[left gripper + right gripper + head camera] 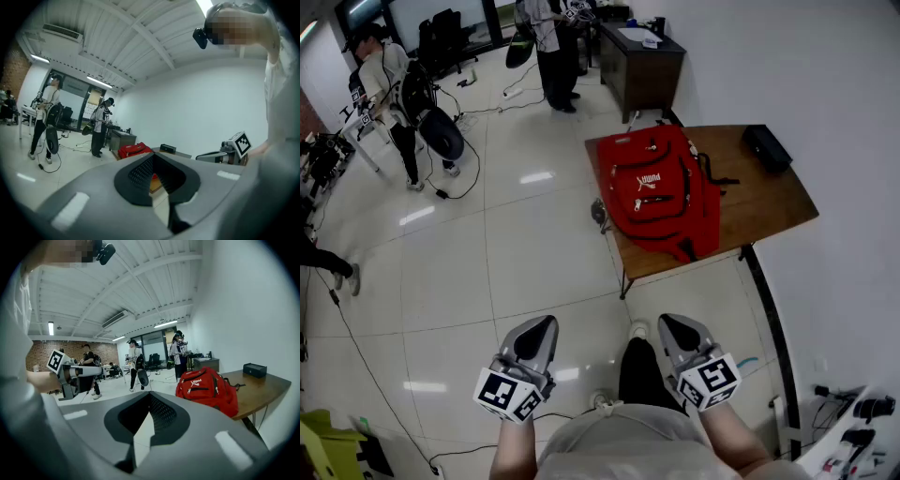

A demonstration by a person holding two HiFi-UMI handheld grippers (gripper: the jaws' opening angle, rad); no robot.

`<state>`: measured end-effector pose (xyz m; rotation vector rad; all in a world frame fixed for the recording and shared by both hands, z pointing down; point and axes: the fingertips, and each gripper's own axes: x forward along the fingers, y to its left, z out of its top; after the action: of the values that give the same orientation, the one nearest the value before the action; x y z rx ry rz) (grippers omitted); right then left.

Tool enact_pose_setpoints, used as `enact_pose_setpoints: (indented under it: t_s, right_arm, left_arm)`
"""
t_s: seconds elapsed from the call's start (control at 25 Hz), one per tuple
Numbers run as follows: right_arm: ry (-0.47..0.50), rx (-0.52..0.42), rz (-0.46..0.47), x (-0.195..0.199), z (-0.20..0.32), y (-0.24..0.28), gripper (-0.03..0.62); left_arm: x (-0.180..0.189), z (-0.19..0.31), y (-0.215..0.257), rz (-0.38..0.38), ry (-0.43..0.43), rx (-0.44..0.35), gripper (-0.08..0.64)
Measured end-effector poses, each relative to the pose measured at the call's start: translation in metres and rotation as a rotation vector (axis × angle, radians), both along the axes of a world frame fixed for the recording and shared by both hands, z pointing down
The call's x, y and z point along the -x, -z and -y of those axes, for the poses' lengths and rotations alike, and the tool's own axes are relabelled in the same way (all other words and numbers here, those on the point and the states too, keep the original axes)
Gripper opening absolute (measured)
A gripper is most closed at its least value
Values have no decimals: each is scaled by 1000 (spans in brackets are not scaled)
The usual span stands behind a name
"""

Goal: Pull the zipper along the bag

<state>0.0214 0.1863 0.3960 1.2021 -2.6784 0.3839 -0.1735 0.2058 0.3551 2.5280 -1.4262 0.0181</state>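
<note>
A red backpack (661, 192) lies flat on a wooden table (764, 202) some way ahead of me, its black zippers facing up. It also shows small in the left gripper view (135, 150) and larger in the right gripper view (208, 387). Both grippers are held close to my body over the tiled floor, far short of the table. The left gripper (536, 336) (157, 183) has its jaws together with nothing between them. The right gripper (680, 330) (147, 420) is shut and empty too.
A black box (766, 147) sits on the table's far right part. A dark cabinet (639, 61) stands beyond the table by the white wall. Two people (553, 47) (389, 94) stand further back among cables on the floor.
</note>
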Motion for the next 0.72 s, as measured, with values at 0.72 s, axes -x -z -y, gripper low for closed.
enact_pose_setpoints:
  t_s: [0.72]
  right_arm:
    - [64,63,10,-67,240,-11,5]
  left_arm:
    - [-105,220,-13,10,11,36,6]
